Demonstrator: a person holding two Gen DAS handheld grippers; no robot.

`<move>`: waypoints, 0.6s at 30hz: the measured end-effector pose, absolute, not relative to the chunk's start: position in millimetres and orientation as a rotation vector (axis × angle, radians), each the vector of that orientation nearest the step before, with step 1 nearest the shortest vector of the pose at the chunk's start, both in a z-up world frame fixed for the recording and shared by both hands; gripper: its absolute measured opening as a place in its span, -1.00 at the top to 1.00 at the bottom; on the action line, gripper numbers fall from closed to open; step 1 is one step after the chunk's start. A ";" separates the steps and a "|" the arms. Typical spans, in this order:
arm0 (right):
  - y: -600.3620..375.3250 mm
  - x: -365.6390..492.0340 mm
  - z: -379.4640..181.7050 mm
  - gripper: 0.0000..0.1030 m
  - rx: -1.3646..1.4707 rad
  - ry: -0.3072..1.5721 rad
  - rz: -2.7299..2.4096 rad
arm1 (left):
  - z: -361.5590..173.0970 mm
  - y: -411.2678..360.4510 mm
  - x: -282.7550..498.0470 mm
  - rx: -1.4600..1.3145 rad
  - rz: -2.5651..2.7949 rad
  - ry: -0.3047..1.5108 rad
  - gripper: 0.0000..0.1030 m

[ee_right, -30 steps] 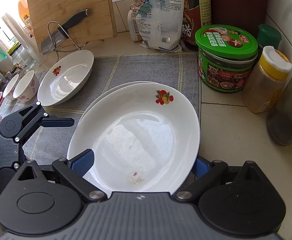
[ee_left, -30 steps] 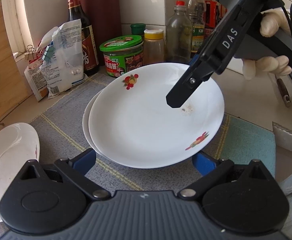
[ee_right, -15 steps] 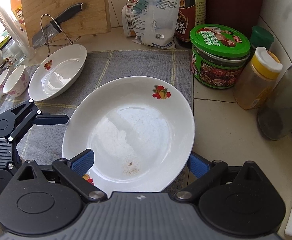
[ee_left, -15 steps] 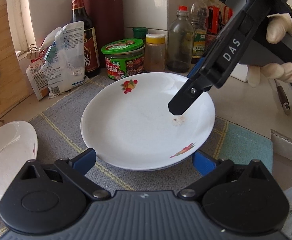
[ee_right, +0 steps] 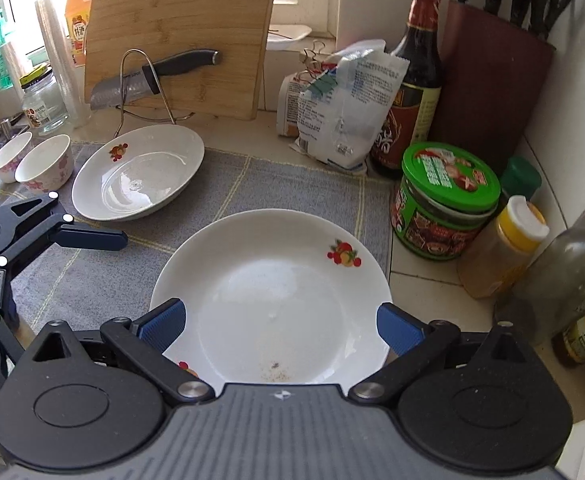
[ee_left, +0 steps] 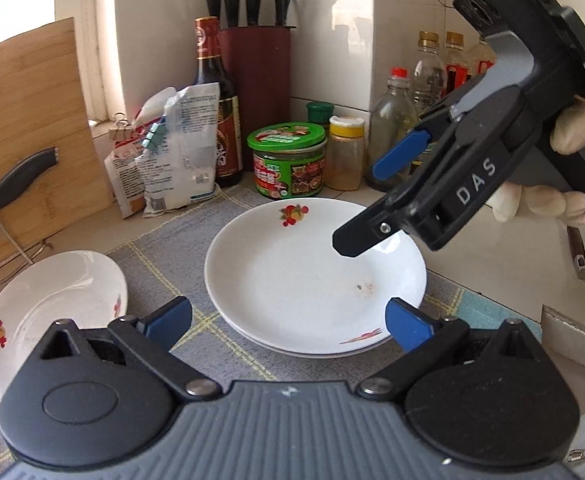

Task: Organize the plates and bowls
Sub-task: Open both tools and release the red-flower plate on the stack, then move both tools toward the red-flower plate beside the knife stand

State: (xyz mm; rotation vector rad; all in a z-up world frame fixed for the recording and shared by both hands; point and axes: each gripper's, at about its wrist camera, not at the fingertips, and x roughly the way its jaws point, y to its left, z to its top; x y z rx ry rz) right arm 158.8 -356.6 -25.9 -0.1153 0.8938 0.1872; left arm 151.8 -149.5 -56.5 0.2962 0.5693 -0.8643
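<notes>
right gripper (ee_right: 280,322): jaws spread wide and just been opening further, nothing between the blue pads; tilted steeply down over the near rim of the stacked plates (ee_right: 272,292). seen from the left wrist view it hangs above the far right of the stack, held by a gloved hand (ee_left: 564,168) wrapped round the handle, clear of the plate.

left gripper (ee_left: 288,322): jaws wide, empty, pointing down at a slant, just short of the near edge of the stacked plates (ee_left: 316,272).

stacked plates: two white plates with red fruit prints, one nested on the other, a small brown speck in the upper one; resting on the grey mat (ee_right: 292,184).

single plate (ee_right: 138,172): white, same print, left of the stack on the mat, well apart from it, one edge raised.

two small bowls (ee_right: 44,164): floral, side by side, beyond the single plate to the left of the stack.

behind the stack: green-lidded jar (ee_right: 448,200), yellow-capped jar (ee_right: 504,244), dark sauce bottle (ee_right: 412,92), clipped bags (ee_right: 344,108), red knife block (ee_right: 492,84), cutting board (ee_right: 180,36) with a knife (ee_right: 152,78) on a wire stand.
</notes>
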 end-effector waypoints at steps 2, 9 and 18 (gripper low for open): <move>-346.1 158.6 -25.2 -1.00 -0.147 0.876 0.192 | -53.1 -138.9 150.6 0.263 -0.822 0.574 -0.99; -303.4 159.6 -20.8 -1.00 -0.161 0.841 0.250 | -48.7 -88.6 148.8 0.199 -0.615 0.608 -0.99; -234.9 154.5 -18.1 -1.00 -0.160 0.813 0.287 | -53.1 -11.1 134.6 0.162 -0.439 0.629 -0.99</move>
